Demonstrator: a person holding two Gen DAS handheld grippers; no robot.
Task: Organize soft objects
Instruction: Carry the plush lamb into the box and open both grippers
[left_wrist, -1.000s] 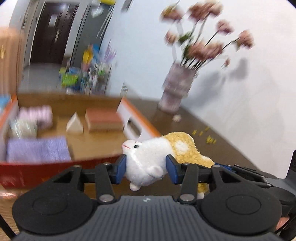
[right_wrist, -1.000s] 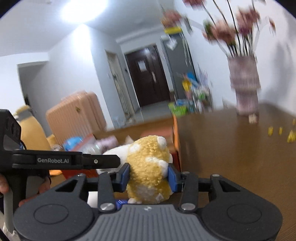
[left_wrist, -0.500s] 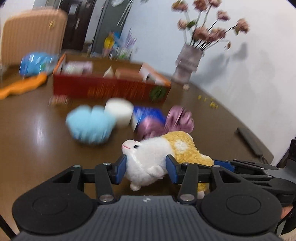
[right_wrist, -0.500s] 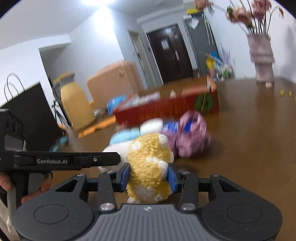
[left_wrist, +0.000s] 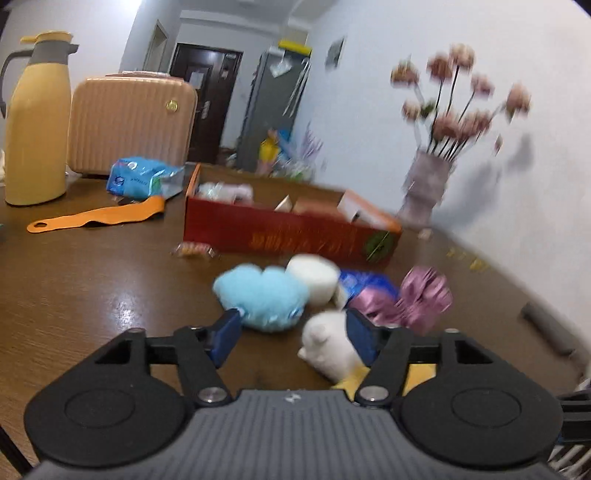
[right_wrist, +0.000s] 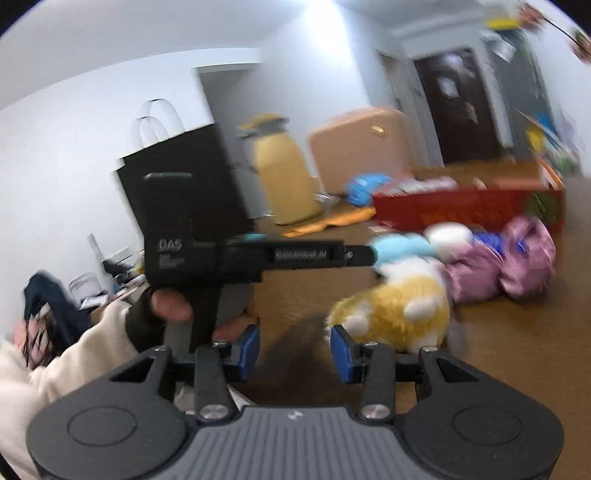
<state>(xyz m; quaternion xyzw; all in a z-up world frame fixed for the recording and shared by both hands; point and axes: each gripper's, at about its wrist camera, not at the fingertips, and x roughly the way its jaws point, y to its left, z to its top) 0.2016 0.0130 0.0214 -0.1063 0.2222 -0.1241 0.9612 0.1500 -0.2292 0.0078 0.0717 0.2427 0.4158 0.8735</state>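
A white and yellow plush sheep (left_wrist: 330, 349) lies on the brown table, its head against my left gripper's right finger. My left gripper (left_wrist: 291, 332) is open and holds nothing. In the right wrist view the sheep (right_wrist: 399, 314) lies just right of my open right gripper (right_wrist: 295, 349), free of both fingers. A blue plush (left_wrist: 262, 295), a white soft roll (left_wrist: 314, 273), a blue pack (left_wrist: 365, 286) and pink soft bags (left_wrist: 417, 299) lie in a pile behind the sheep. The red box (left_wrist: 288, 229) stands beyond them.
A yellow thermos (left_wrist: 37, 118), a peach suitcase (left_wrist: 129, 122), a blue packet (left_wrist: 144, 179) and an orange strap (left_wrist: 99, 216) are at the back left. A vase of flowers (left_wrist: 428, 184) stands by the right wall. A black bag (right_wrist: 181, 195) is at the left.
Both grippers have opened and let go of the sheep, which now lies on the table near the pile. Both have drawn back from the red box.
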